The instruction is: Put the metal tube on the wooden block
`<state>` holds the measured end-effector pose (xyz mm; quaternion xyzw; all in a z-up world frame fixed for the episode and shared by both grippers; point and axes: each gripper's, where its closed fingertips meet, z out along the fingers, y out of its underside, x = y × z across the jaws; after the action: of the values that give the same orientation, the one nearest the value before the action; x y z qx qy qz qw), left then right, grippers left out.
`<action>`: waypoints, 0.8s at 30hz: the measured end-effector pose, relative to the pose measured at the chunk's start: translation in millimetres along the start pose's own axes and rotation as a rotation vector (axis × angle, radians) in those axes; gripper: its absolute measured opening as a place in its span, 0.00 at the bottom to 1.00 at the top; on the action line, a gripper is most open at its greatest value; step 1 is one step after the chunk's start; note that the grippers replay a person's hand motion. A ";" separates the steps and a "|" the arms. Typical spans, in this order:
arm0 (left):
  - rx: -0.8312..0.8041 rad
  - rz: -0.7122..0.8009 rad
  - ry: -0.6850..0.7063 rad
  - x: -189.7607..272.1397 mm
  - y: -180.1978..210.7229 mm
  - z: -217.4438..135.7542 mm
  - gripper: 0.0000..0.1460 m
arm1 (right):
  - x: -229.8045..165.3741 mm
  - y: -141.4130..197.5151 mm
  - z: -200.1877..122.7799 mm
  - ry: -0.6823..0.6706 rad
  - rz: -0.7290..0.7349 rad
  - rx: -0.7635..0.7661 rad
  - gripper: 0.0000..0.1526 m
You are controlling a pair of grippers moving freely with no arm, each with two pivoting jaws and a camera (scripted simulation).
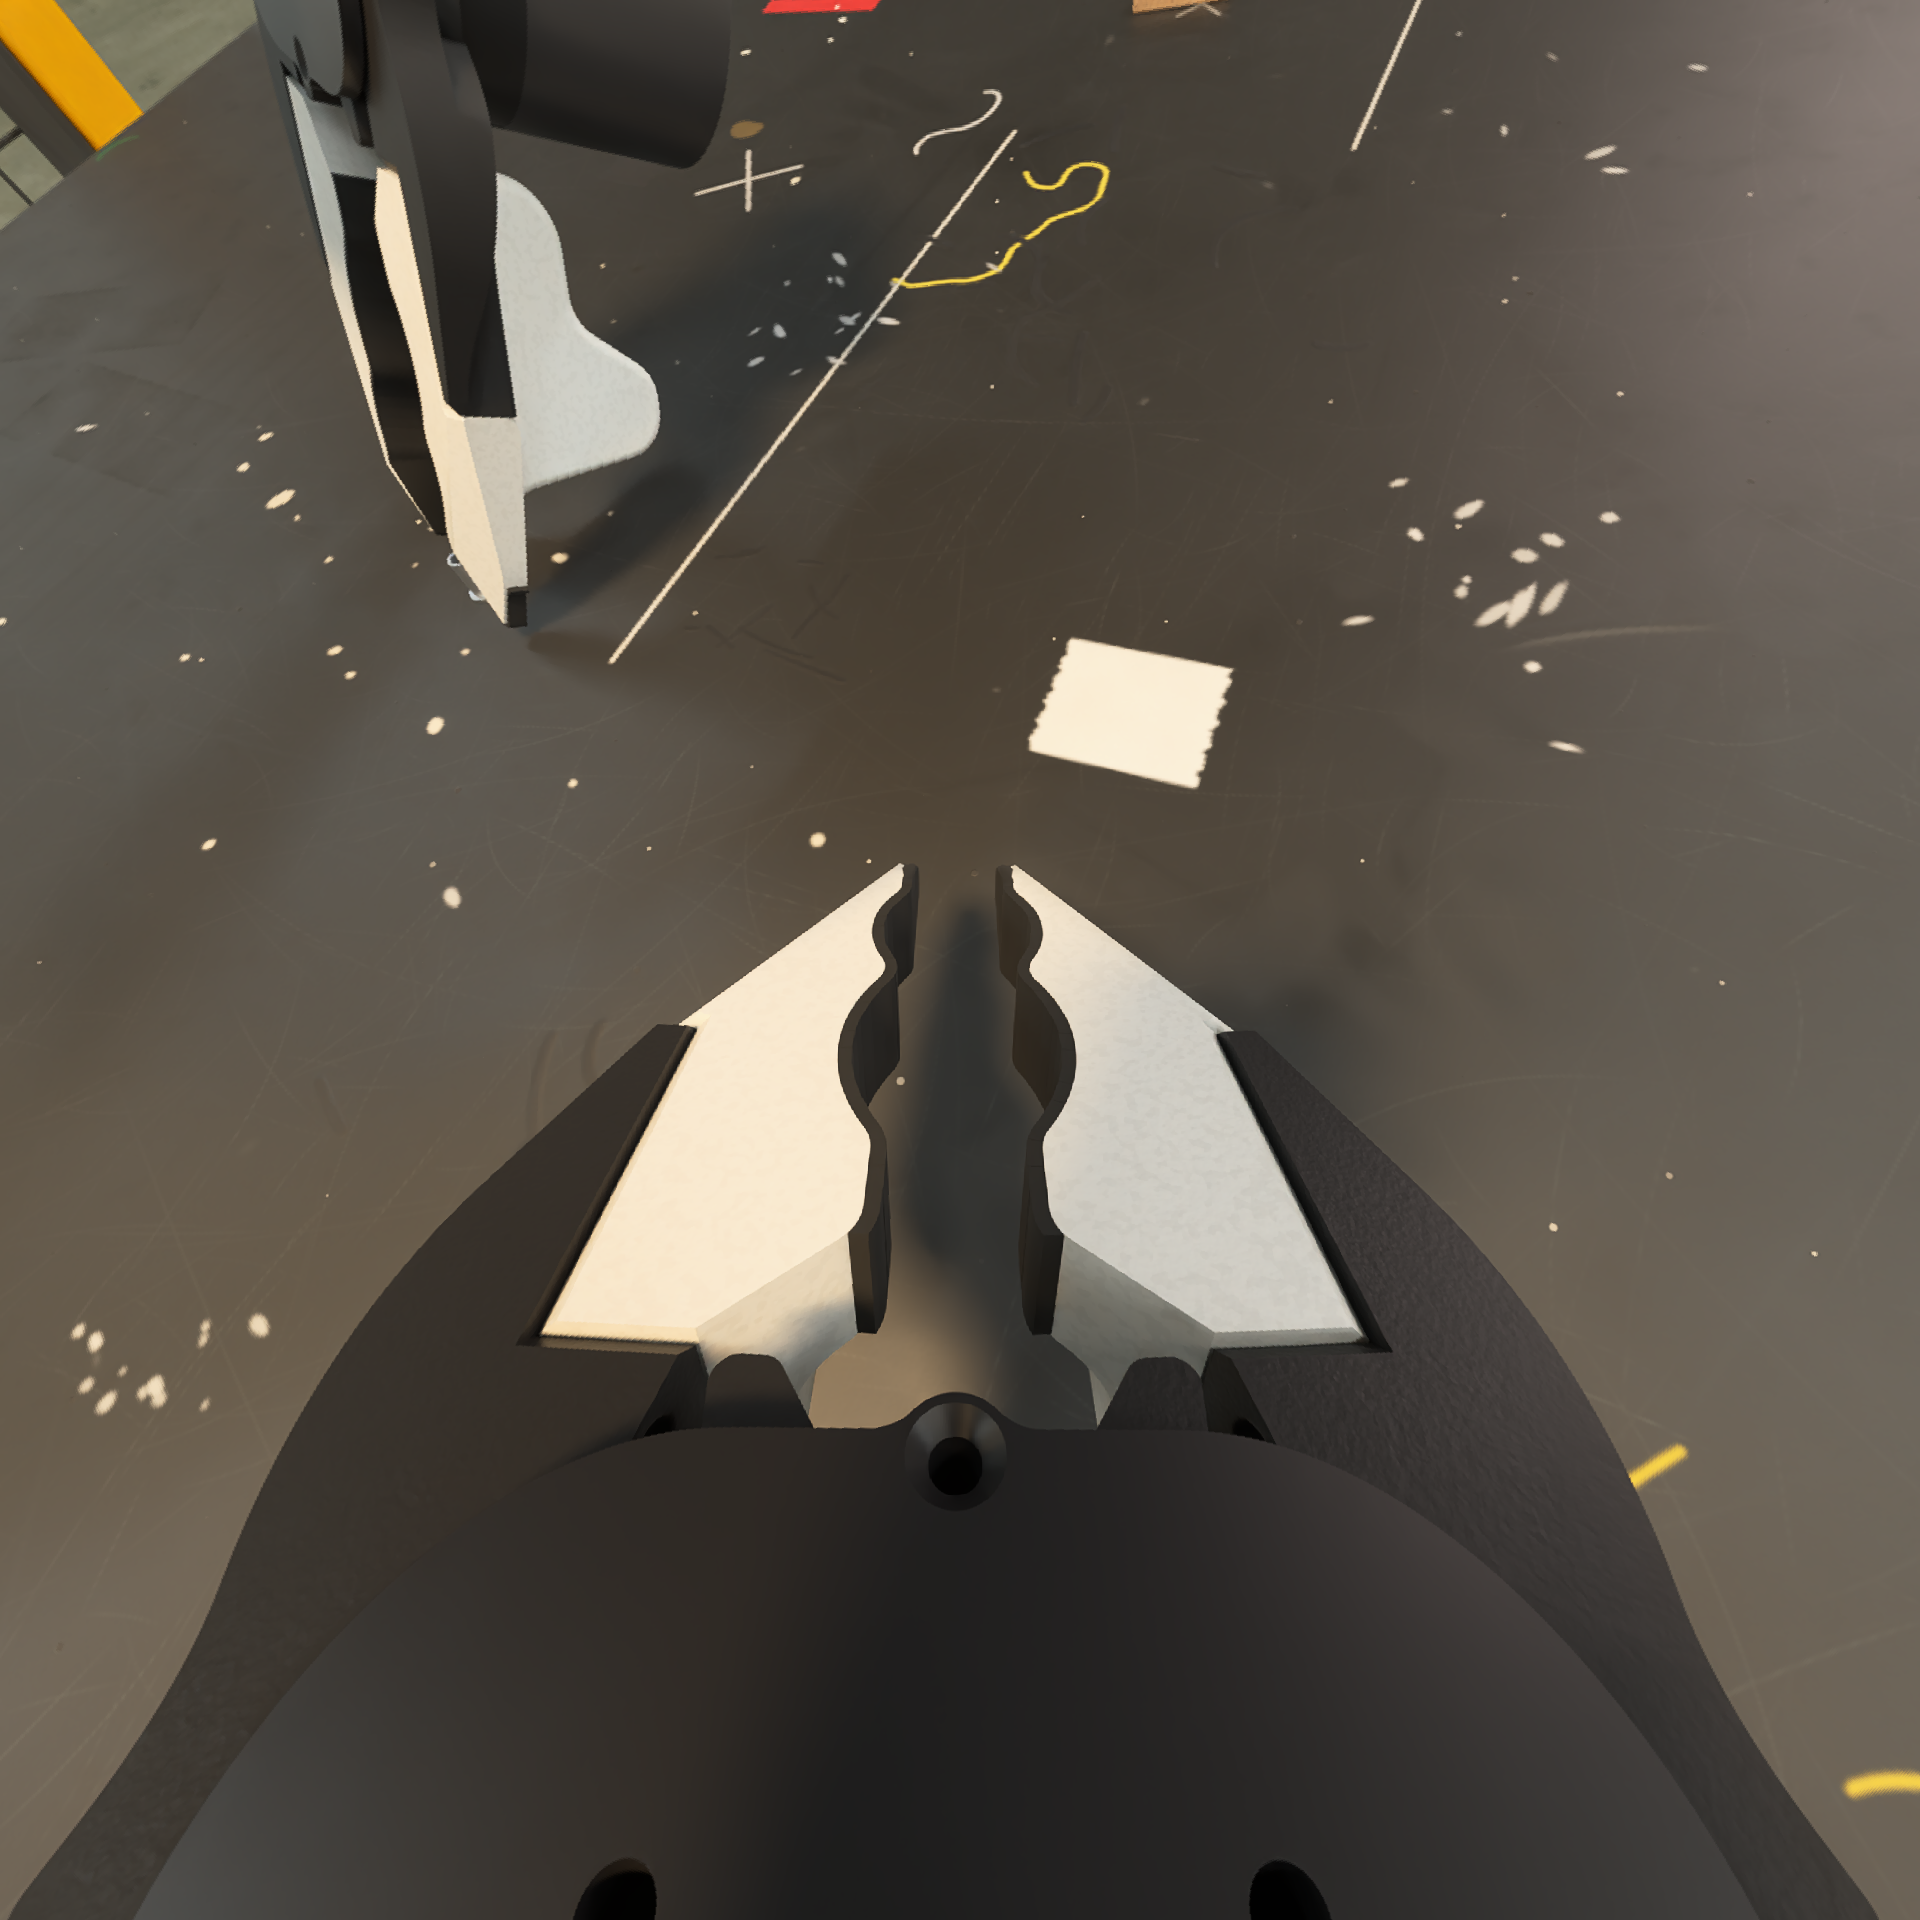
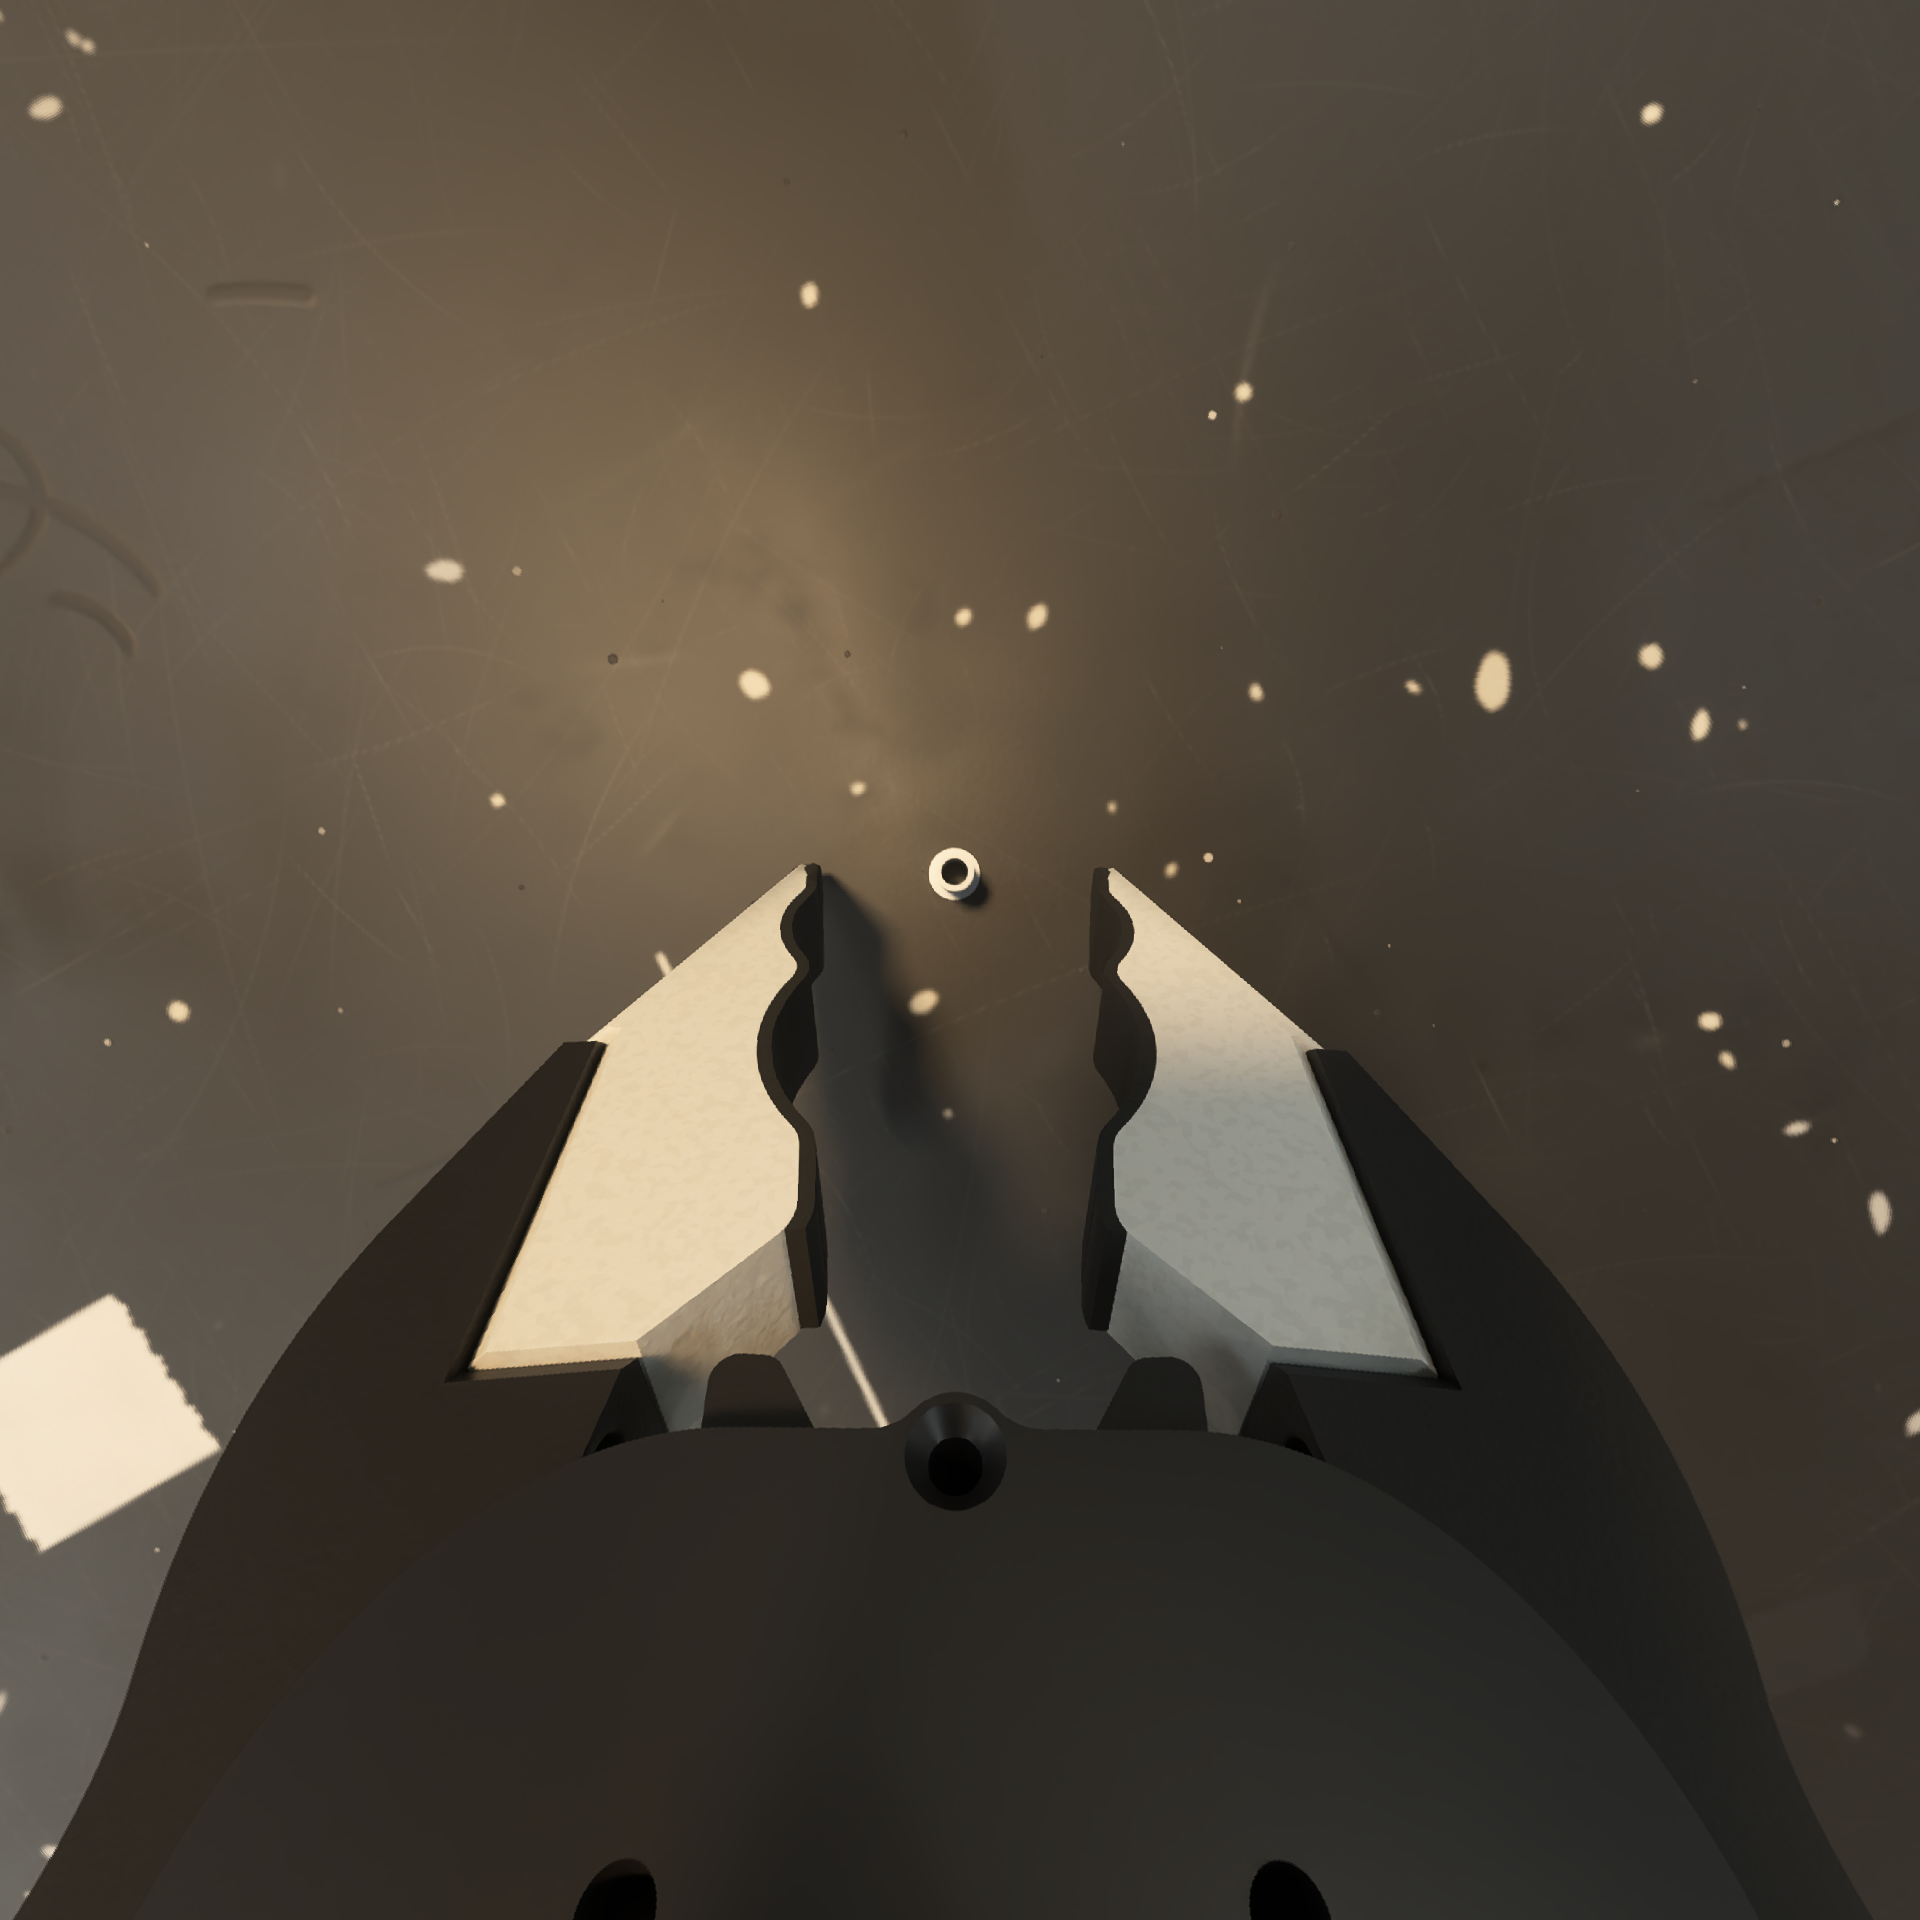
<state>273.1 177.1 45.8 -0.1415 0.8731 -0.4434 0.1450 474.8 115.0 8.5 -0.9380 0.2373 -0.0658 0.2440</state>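
Observation:
The metal tube (image 2: 956, 875) is a small silver ring seen end-on, standing on the dark table. My right gripper (image 2: 956, 883) is open and points down at the table, and the tube sits between its fingertips, touching neither. In the left wrist view the right gripper (image 1: 499, 592) stands at the upper left with its tips close to the table. My left gripper (image 1: 956, 873) hovers low over the table, its jaws nearly together with a narrow gap and nothing in it. A brown wooden object (image 1: 1174, 5) barely shows at the far top edge.
A flat pale square patch (image 1: 1132, 712) lies on the table ahead of my left gripper and also shows in the right wrist view (image 2: 94, 1423). Chalk lines, a yellow scribble (image 1: 1039, 223) and paint specks mark the table. A yellow bar (image 1: 62, 73) runs along the far left edge.

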 end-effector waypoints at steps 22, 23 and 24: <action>-0.001 0.004 -0.003 0.4 -1.0 0.4 0.10 | 8.2 36.9 -71.8 0.067 0.070 0.116 0.04; -0.001 0.006 -0.003 0.6 -1.3 0.5 0.10 | 11.7 41.4 -85.1 0.088 0.078 0.129 0.04; -0.001 0.006 -0.003 0.8 -1.5 0.7 0.10 | 15.2 46.3 -99.2 0.110 0.087 0.142 0.04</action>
<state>272.7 175.4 46.5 -0.1395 0.8735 -0.4425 0.1477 445.3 29.9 72.5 -0.9020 0.2858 -0.1234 0.2990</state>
